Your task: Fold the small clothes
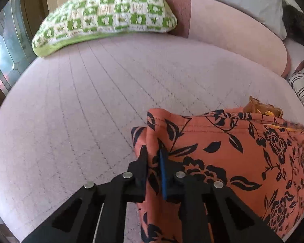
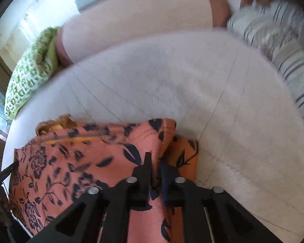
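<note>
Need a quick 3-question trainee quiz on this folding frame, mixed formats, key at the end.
1. True or false: the left gripper is shut on the floral garment.
2. The green checked cushion lies: A) under the garment B) at the far edge of the quilted surface, apart from the garment C) in the right gripper.
3. Fill in: the right gripper pinches the garment's ____ corner as its own wrist view shows it.

Key: 1 true; 2 B; 3 right.
</note>
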Demonstrator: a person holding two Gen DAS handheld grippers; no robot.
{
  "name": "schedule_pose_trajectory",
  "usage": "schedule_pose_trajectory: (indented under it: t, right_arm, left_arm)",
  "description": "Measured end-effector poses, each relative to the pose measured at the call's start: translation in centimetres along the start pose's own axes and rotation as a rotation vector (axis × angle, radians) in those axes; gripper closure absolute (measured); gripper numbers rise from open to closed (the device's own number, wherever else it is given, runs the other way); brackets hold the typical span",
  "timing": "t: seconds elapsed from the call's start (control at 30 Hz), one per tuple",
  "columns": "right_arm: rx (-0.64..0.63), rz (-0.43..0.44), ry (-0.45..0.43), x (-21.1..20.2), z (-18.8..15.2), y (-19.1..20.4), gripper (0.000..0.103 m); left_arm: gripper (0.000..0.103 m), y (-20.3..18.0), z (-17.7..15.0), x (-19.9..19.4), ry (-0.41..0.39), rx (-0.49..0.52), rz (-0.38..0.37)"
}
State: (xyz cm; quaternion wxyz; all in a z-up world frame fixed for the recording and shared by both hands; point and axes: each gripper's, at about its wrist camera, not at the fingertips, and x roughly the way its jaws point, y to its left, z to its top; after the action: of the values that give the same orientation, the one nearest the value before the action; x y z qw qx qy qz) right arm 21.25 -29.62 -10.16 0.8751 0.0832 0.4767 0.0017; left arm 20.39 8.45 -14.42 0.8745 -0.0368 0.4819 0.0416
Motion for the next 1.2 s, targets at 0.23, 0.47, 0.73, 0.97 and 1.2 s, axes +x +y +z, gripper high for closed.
schedule_pose_trajectory:
  t: [0.23, 0.47, 0.73, 0.97, 1.2]
  right_arm:
    - [0.128, 0.017, 0.062, 1.8, -0.9, -3.5, 0.092]
    - [0.046, 0.007, -0.029, -4.8, -1.7, -0.6, 0.033]
    - [0.049, 0.051, 0.042, -7.0, -8.3, -1.4, 0.018]
    - [0.192, 0.193, 0.199, -4.5, -11.2, -2.7, 0.083]
    - [0.219, 0.121, 0.287, -3.7, -12.8, -5.0, 0.085]
  left_arm:
    - [0.084, 0.4, -0.4, 0.3, 0.004, -0.012, 0.013]
    - [0.068, 0.9, -2.1, -5.8, -0.085, -0.018, -0.035]
    - [0.045, 0.0, -9.9, -10.3, -0.084, 0.016, -0.064]
    - [0.067, 0.1, -13.0, -7.6, 0.034, -0.009, -0.089]
    - [0.078, 0.4, -13.4, -7.3, 0.05, -0.014, -0.052]
